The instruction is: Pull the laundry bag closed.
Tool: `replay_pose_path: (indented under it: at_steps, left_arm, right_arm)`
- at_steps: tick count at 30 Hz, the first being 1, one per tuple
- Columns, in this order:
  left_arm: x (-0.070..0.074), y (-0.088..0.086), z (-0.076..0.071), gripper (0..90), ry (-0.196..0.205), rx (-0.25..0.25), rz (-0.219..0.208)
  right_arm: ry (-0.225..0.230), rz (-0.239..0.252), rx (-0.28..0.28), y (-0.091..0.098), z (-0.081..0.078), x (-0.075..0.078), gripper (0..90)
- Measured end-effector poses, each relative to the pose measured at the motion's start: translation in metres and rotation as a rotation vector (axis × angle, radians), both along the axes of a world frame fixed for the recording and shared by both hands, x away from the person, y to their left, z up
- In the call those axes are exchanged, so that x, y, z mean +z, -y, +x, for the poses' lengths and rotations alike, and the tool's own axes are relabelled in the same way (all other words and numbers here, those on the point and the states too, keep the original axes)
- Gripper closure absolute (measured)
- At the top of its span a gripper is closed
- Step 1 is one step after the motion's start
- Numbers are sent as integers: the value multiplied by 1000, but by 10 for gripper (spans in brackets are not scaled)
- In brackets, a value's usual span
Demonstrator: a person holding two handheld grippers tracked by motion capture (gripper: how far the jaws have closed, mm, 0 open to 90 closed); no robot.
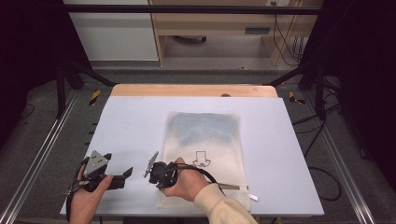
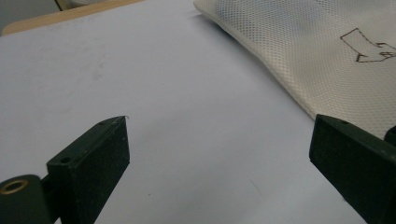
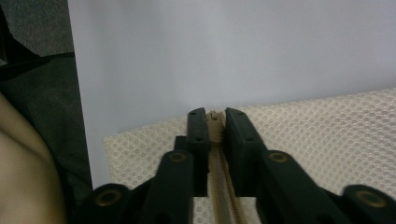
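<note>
The right gripper (image 3: 215, 123) is pinching the zipper pull (image 3: 214, 116) at the near-left corner of the mesh bag (image 1: 205, 140) lying on the table (image 1: 130, 126), the zipping seemingly nearly finished, while the left gripper (image 2: 219, 149) is waiting released beside it.

Our right gripper (image 3: 215, 116) has black jaws with brass-coloured rivets at the joints, and a black cable trails from it. Our left gripper (image 1: 122, 177) carries a grey three-cornered plate. We wear a cream sleeve (image 1: 222, 205) at lower centre.
</note>
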State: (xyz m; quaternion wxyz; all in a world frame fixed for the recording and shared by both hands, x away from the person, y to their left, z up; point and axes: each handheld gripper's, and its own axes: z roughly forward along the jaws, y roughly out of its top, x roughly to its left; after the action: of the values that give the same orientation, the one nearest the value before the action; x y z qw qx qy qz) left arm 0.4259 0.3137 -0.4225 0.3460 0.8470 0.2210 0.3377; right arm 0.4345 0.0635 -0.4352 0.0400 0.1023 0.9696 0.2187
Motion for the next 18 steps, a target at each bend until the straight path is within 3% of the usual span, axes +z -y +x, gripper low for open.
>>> replay_pose_path:
  at_steps: [5,8,18]
  left_arm:
    - [-2,11,-10,47,-19,-25,-33]
    - [-3,16,-14,40,-37,-82,-34]
    - [-10,34,-22,42,-88,-161,-37]
  right_arm:
    - [-10,15,-3,3,1,4,819]
    - [-8,29,-7,6,1,6,820]
    - [2,68,-3,14,0,21,821]
